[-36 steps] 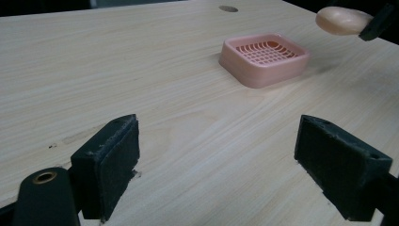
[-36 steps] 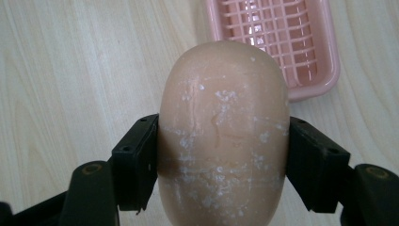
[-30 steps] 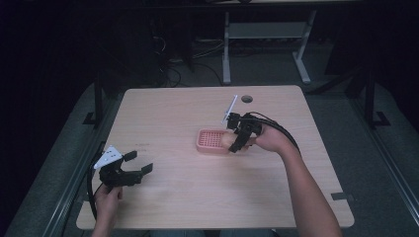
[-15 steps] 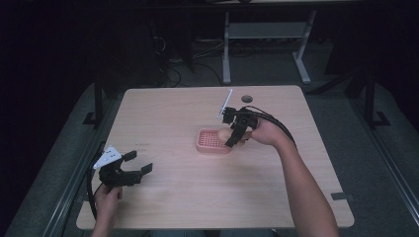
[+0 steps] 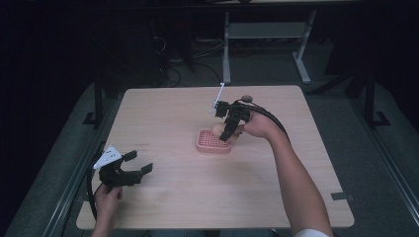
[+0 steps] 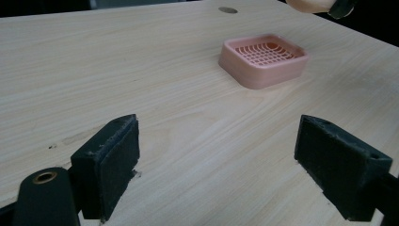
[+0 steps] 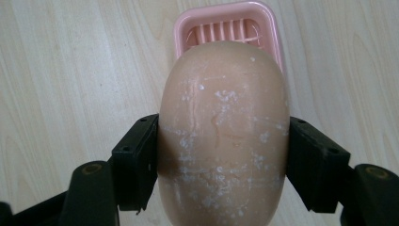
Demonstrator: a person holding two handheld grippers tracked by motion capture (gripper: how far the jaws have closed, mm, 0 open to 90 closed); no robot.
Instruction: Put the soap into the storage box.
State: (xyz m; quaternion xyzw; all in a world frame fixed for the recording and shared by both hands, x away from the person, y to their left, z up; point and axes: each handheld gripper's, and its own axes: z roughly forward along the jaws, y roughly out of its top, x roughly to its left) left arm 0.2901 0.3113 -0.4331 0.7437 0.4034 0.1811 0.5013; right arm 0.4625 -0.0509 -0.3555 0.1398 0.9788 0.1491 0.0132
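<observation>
One bar of soap [image 7: 223, 136] is clamped between the right tongs [image 7: 223, 162] above the pink soap dish [image 7: 226, 28] just ahead; lowering squarely likely follows, while the left tongs [image 6: 230, 165] rest wide open, empty.

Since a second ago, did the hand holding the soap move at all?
Yes. The right gripper holding the soap has shifted slightly toward the table's far edge and lifted, judged against the pink soap dish, which stayed put.

Matt soap bar above a plastic dish on pale wood.
Soap bar [image 7: 223, 136] white-flecked; dish [image 6: 263, 59] smooth pink plastic; bench [image 5: 163, 118] grained wood.
</observation>
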